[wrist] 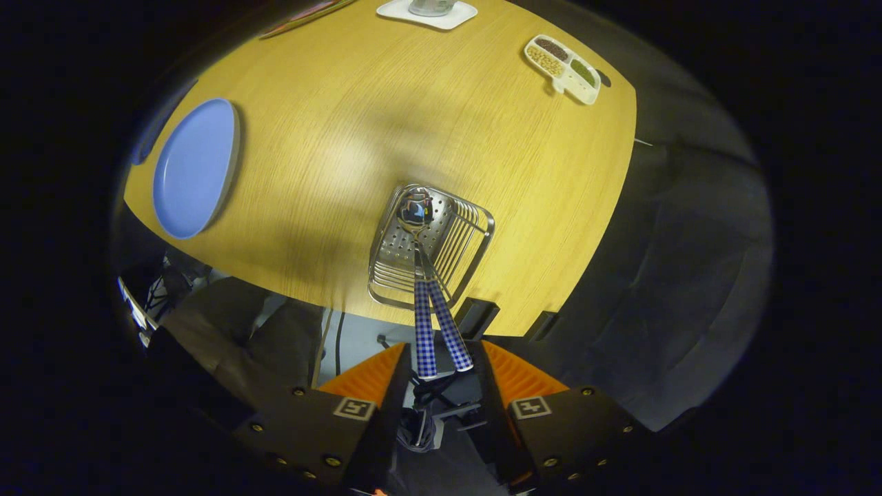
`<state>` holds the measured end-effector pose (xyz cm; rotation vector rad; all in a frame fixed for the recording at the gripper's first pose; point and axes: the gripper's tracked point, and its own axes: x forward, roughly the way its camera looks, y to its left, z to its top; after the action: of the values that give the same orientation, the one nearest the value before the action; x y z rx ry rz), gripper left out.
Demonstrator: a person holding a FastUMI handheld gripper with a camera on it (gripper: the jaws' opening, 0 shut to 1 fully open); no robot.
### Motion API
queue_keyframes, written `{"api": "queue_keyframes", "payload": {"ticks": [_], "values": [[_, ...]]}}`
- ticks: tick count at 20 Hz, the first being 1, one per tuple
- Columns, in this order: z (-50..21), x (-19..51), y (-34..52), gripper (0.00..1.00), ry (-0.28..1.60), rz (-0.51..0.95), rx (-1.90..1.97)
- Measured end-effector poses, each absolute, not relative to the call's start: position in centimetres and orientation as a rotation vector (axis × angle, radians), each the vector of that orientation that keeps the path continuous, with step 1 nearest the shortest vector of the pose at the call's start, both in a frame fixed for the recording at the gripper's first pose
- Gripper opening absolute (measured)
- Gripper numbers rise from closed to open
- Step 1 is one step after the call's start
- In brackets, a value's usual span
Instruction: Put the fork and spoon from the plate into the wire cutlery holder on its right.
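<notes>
The wire cutlery holder point(475, 231) stands on the wooden table just beyond my fingers, seen from above. The spoon's shiny bowl point(415, 209) rests at its bottom. Two blue-and-white checked handles point(425, 331) rise out of it towards me, crossing near the rim. I cannot tell which one is the fork's, and its tines are hidden by the spoon. My gripper point(444, 351) hangs over the holder, open, with both handle ends in the gap between the fingers and neither finger pressing on them. The blue plate point(193, 169) lies bare, off to the left of the holder.
A white sectioned dish point(565, 69) of beans and seeds sits far right on the table. A white tray point(427, 14) with a glass object stands at the far edge. The table's near edge point(331, 306) runs just under the holder, with cables and floor below.
</notes>
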<state>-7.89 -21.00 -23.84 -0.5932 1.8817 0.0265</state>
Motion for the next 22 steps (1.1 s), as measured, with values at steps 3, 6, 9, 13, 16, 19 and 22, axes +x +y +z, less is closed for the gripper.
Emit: {"api": "queue_keyframes", "payload": {"ticks": [3, 6, 9, 13, 16, 19, 22], "values": [[-21.9, -7.7, -19.2, 0.88, 1.787, 0.013, -0.514], [-22.5, -7.6, -17.9, 0.97, 1.66, 0.003, -0.417], [-22.3, -8.0, -16.3, 0.97, 1.571, 0.011, -0.318], [-21.6, -8.0, -13.7, 0.97, 1.427, 0.017, -0.266], [-20.7, -7.0, -10.0, 0.97, 1.246, 0.059, -0.176], [-17.9, -4.4, -7.4, 0.97, 0.991, 0.069, -0.144], [-15.8, -3.8, -6.2, 0.97, 0.835, 0.049, -0.182]]}}
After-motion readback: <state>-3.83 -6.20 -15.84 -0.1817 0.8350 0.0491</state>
